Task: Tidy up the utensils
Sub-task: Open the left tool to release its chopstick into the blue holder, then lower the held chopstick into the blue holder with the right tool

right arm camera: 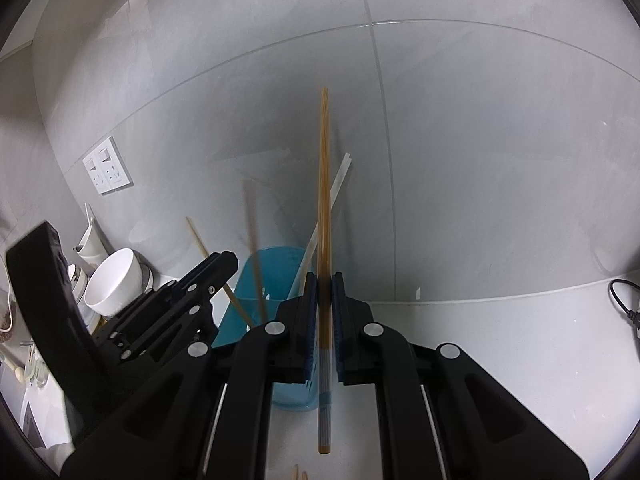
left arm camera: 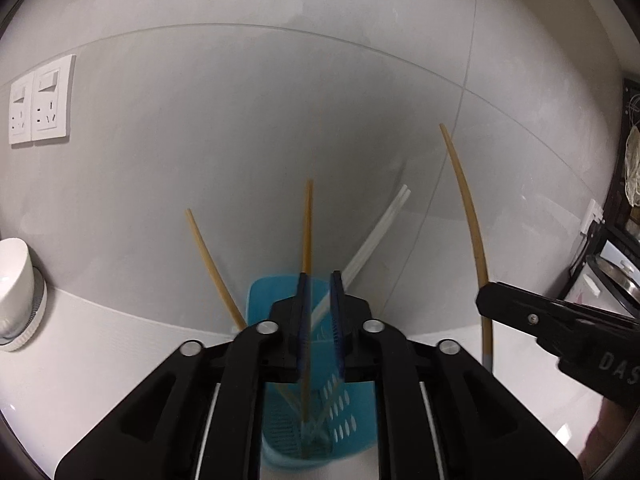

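Chopsticks go one at a time into the blue holder (left arm camera: 320, 432), which stands on the white counter (left arm camera: 100, 360) close to its back edge, against the tiled wall (left arm camera: 280, 120).

The left gripper (left arm camera: 320, 300) hangs right over the holder's mouth with its jaws a little apart. A brown chopstick (left arm camera: 307, 240), blurred, runs down between them into the holder; the pads do not appear to press on it. I judge this one to be dropping in, so the gripper should stay centred until the stick settles, then lift straight up, clear of the tan stick (left arm camera: 212, 264) and the white pair (left arm camera: 380, 232) leaning out of the holder.

The right gripper (right arm camera: 324, 312) is closed tight on another chopstick (right arm camera: 325, 200), held upright just right of the holder, tip down above the counter. It should wait, then come over the mouth with the stick steep.
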